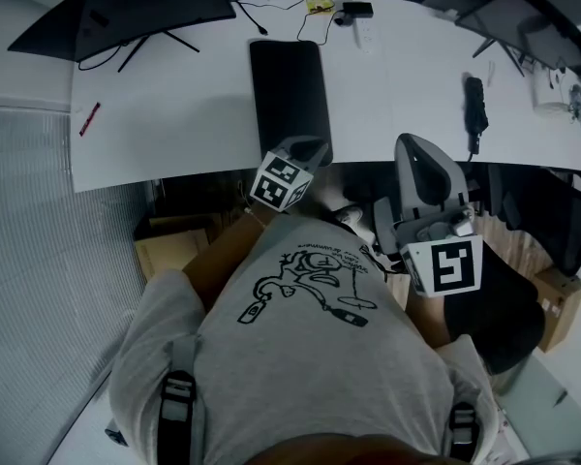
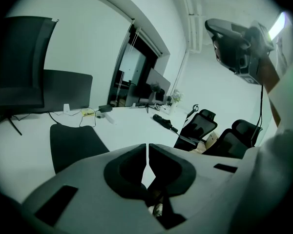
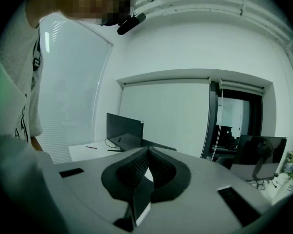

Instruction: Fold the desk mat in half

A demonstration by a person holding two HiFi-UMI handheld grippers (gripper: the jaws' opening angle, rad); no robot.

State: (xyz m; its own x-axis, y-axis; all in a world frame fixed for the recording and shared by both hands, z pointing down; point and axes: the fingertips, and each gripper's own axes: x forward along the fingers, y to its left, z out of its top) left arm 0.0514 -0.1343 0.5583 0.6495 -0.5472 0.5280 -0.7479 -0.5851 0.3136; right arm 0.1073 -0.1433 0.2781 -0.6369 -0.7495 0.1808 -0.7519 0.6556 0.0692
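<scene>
White and curved, the surface point(image 1: 174, 114) carries the dark desk mat point(image 1: 290, 95), which lies flat near its middle with its near end at the front edge. Behind the mat are loose cables point(image 1: 281, 13) and a power strip point(image 1: 365, 32). A monitor point(image 1: 145, 8) stands at the far left, a red pen point(image 1: 89, 119) lies by the left edge, and a long black object point(image 1: 475, 105), too small to identify, lies to the right. An office chair point(image 1: 428, 177) crowds the gap between the person and the surface. The left tongs point(image 1: 308, 148) hang over the mat's near right corner and hide it in the head view; their own view shows them clenched on nothing, with the mat off to the left beyond them. The right tongs point(image 3: 147, 152) are likewise pressed together and empty, aimed at a far wall. The person's grey T-shirt point(image 1: 300, 356) blocks the lower half of the head view. Whether the mat is a single layer or doubled cannot be made out.
</scene>
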